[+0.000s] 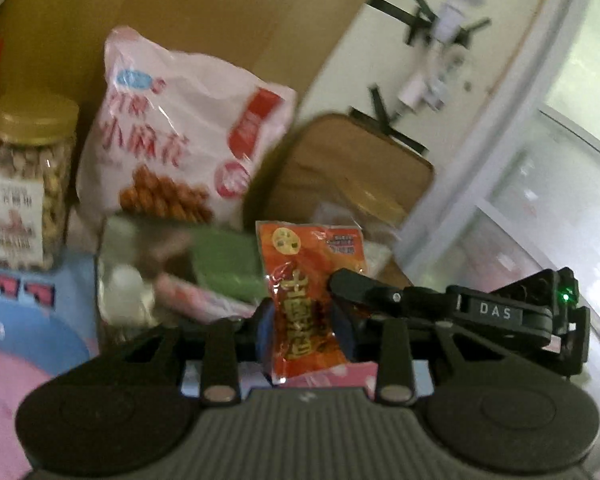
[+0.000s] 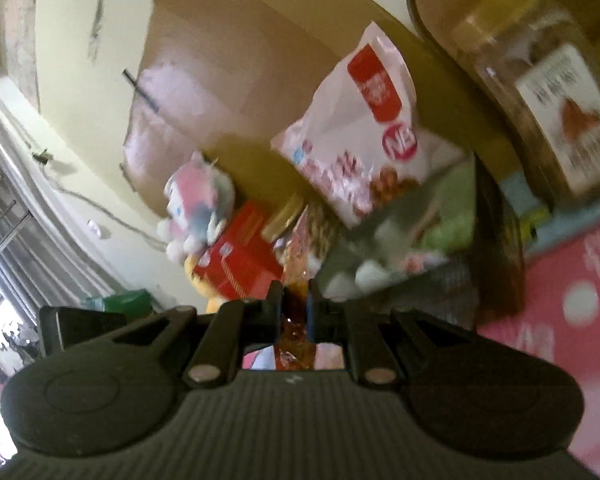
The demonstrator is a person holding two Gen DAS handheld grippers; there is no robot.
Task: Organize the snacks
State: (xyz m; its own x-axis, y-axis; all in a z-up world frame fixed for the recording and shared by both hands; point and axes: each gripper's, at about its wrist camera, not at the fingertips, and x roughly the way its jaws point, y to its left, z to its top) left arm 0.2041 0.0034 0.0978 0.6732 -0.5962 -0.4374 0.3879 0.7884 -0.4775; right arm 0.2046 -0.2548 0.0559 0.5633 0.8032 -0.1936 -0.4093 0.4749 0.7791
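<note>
Fingers of the left gripper [image 1: 306,330] pinch a small orange-red snack packet [image 1: 310,292], which stands upright between the two blue pads. Just right of the packet, the dark front of the right gripper [image 1: 460,308] reaches in and touches its edge. Behind the packet sits a clear bin [image 1: 148,280] of blurred mixed snacks. A large pink-and-white bag of twisted fried dough [image 1: 180,140] leans behind the bin against a cardboard box [image 1: 220,12]. Left of that bag stands a clear jar of nuts [image 1: 28,184] with a gold lid.

From the right wrist view, the right gripper's fingers [image 2: 294,312] are pressed close on a thin amber, glossy wrapper [image 2: 296,332], seen edge-on. Beyond the wrapper, a red box [image 2: 240,260] lies beside a pink-and-white plush toy [image 2: 200,208]. Right of the red box, the pink-and-white bag [image 2: 360,140] appears again, tilted. Much of this view is blurred.
</note>
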